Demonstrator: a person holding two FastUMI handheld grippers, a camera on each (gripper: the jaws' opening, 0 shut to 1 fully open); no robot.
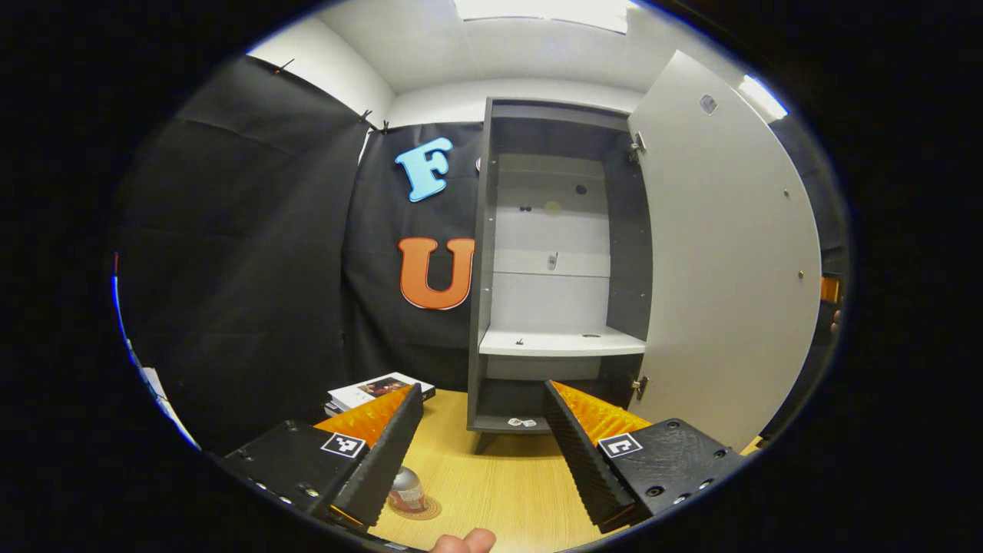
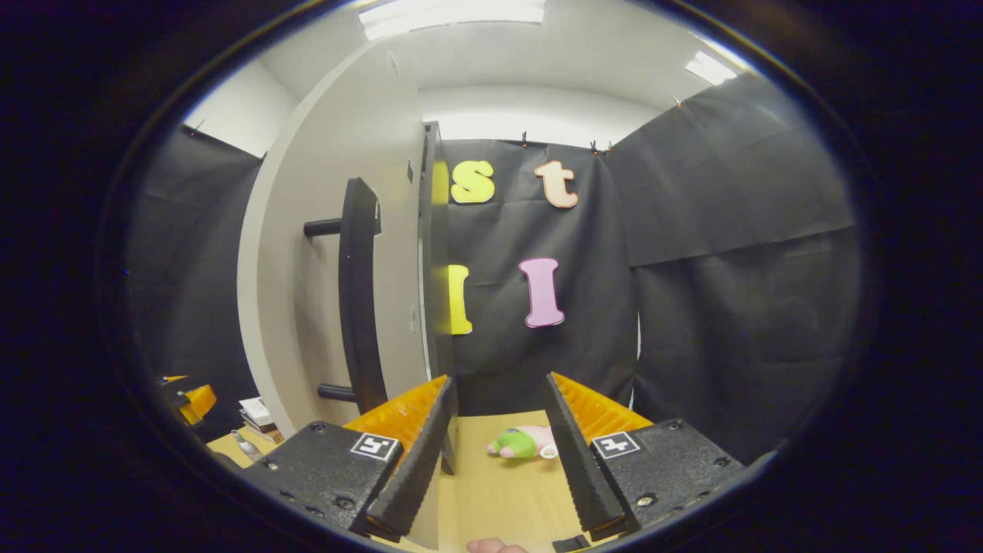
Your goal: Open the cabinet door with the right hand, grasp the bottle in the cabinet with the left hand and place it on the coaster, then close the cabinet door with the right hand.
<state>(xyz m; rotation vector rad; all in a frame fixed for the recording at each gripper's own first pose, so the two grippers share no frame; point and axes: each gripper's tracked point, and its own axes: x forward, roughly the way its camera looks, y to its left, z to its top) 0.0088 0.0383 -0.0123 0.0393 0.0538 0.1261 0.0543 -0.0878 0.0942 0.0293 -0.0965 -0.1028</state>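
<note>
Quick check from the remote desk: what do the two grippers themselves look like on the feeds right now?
Both look alike. The left gripper has two black textured blocks, each with a small square black-and-white marker on top, and long wedge-shaped jaws: orange ribbed backs, black ridged inner faces. The right gripper has the same blocks, markers and jaws. A fingertip peeks in at the bottom.

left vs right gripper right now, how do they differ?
The left gripper faces the open cabinet head-on; the right gripper sits at the door, whose edge lies between its fingers. The left gripper has the bottle on the coaster just below it; the right gripper has a plush toy ahead on the table. Both are open, holding nothing.
</note>
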